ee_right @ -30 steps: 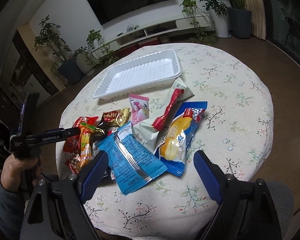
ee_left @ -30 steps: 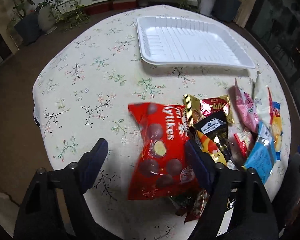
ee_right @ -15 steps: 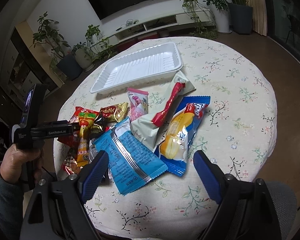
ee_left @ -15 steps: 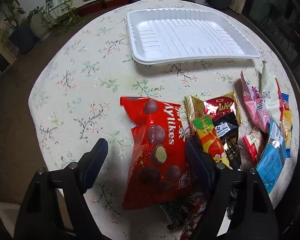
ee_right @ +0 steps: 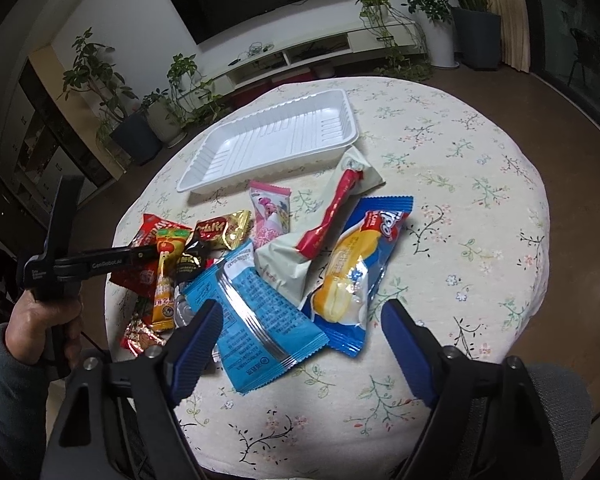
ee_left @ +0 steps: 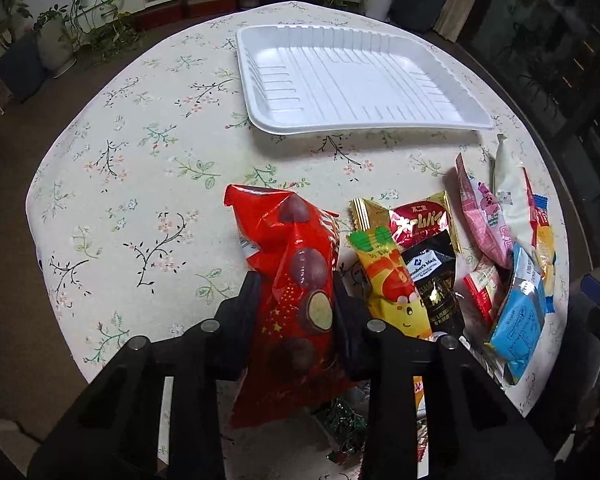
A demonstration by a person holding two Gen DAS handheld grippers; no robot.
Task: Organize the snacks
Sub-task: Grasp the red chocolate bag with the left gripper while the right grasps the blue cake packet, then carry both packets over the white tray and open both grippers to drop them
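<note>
At a round tabletop [ee_left: 148,152] spread with a floral cloth, the left gripper [ee_left: 294,300] has its jaws closing on a red bag of chocolate balls [ee_left: 296,280], the foil bunched and creased between the two black fingers, a sign the pads already bite on the pack; the grip sits low on the bag, probably so the crumpled top stays free as it is lifted. The white tray [ee_left: 356,76] lies bare at the far side of the cloth, well apart from the snacks, and looks to be where the packs are meant to go. The rest of the snacks lie in a loose, overlapping heap near the front edge: a yellow-orange stick pack [ee_left: 388,280] just beside the red bag, a black sachet [ee_left: 436,280], a pink pack [ee_right: 270,216], a cream pouch with a red stripe [ee_right: 320,232], a blue cake wrapper [ee_right: 356,268] and a light blue packet [ee_right: 260,312]. The right gripper [ee_right: 300,340] hangs over that heap with its jaws wide, though narrowing slightly, and nothing pressed between them, apparently waiting its turn. A hand [ee_right: 40,320] in a dark sleeve holds the left tool's handle
</note>
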